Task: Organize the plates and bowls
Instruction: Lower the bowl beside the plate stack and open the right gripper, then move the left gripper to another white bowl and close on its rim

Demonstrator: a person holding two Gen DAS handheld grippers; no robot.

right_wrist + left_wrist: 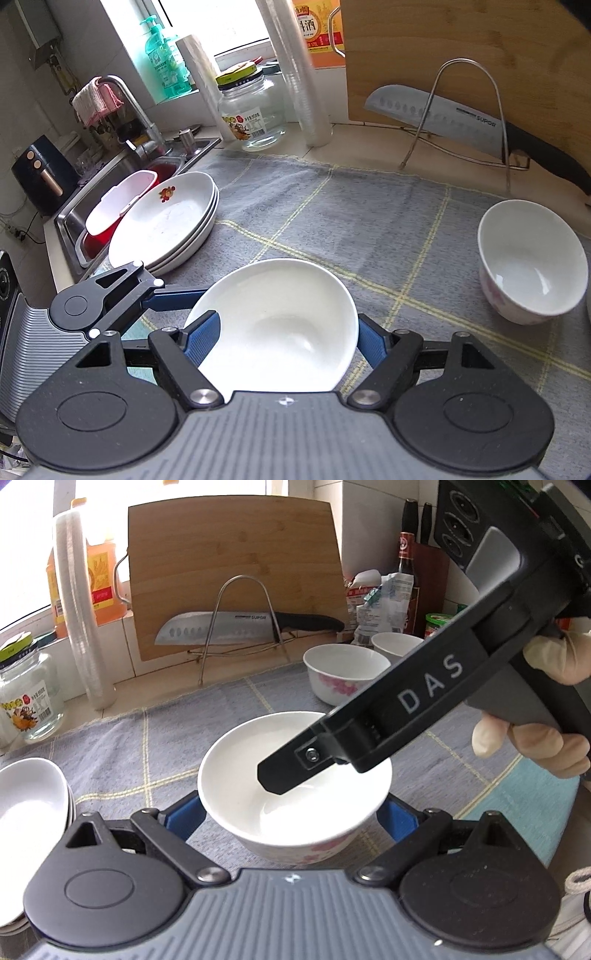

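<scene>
Left gripper point(295, 814): blue pads point(186, 818) press both sides of a white bowl point(291, 775) with pink flower print, pinching it. The bowl sits upright between the jaws, above a grey checked cloth point(147, 738).

Right gripper point(284, 341): pads point(205, 339) clamp a white plate point(277, 325) across its rim; the plate is tilted. In the left view this gripper's finger point(291, 771) reaches in from 2 o'clock over the held bowl; whether it touches cannot be told. A gloved hand point(535, 720) grips its handle.

Other ware: stacked plates point(166, 225) at 10 o'clock in the right view, beside the sink point(74, 214); a loose bowl point(532, 262) on the cloth at 3 o'clock. In the left view two more bowls point(343, 672) stand at 1 o'clock. Knife point(229, 627) rests in a wire rack against the cutting board point(232, 561) at 12 o'clock.
</scene>
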